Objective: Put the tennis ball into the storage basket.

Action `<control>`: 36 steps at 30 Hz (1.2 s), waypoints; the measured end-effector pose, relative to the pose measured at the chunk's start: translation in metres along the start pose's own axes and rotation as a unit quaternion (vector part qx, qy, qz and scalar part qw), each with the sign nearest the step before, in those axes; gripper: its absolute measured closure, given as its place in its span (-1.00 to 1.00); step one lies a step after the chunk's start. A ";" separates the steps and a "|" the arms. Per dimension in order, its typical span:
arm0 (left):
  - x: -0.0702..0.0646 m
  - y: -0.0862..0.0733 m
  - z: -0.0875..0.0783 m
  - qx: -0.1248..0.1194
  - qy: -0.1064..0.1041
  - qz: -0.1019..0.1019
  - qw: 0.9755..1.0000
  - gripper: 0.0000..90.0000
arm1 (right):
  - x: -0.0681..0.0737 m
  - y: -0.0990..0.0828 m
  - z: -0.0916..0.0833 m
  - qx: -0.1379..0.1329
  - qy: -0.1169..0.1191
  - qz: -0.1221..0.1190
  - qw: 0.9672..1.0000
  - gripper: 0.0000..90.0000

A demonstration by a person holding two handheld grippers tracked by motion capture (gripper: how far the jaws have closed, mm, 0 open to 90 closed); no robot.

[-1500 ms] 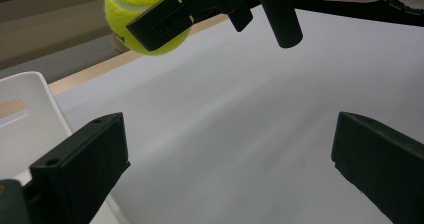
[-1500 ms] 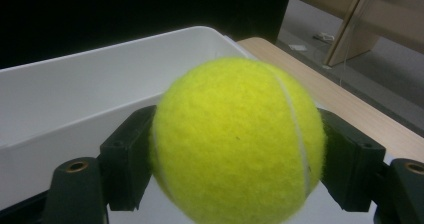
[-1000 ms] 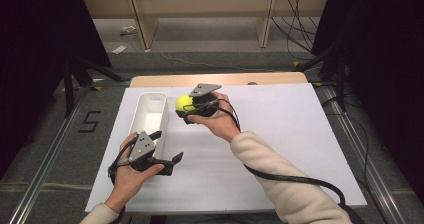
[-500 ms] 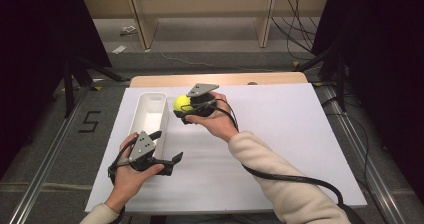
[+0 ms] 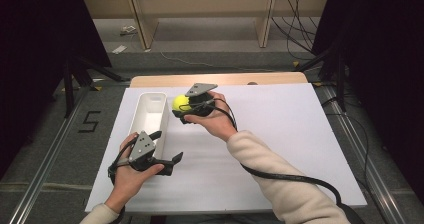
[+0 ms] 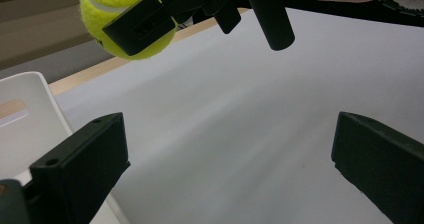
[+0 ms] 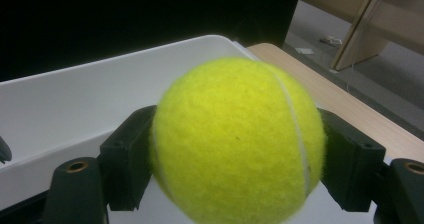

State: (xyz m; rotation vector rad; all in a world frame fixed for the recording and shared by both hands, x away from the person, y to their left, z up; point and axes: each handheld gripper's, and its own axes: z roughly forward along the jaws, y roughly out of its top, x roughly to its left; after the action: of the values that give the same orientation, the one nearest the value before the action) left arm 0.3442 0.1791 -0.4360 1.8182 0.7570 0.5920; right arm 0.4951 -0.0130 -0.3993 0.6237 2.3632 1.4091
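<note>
- Step in hand — carrying: the right gripper (image 5: 181, 105) pinches the tennis ball (image 5: 180, 102) between its jaws, held above the tabletop (image 5: 280, 134) just beside the white bin (image 5: 148, 115).
- Left gripper (image 5: 167, 151): jaws spread, idle near the bin's near end.
- Next move, judged — bring the ball over the bin's opening, then release.

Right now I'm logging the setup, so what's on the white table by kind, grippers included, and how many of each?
Tennis balls: 1, the yellow tennis ball clamped in the right gripper
Bins: 1, the white bin at the table's left
Grippers: 2, the right gripper and the left gripper, whose jaws stand apart
Total: 4
</note>
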 end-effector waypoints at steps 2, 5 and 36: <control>0.000 0.000 0.000 0.000 0.000 0.001 1.000 -0.97 | 0.001 0.001 0.001 0.000 0.000 0.001 1.000 -0.42; 0.000 0.000 0.000 0.000 0.000 0.000 1.000 -0.97 | 0.001 0.002 0.001 0.000 0.001 -0.001 1.000 -0.42; 0.000 0.000 0.000 -0.001 -0.001 0.001 1.000 -0.97 | 0.005 0.007 0.007 -0.001 0.006 -0.003 1.000 -0.42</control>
State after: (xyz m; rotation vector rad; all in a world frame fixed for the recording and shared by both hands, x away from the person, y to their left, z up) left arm 0.3441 0.1790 -0.4358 1.8176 0.7544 0.5922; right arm 0.4956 -0.0022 -0.3962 0.6076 2.3707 1.4163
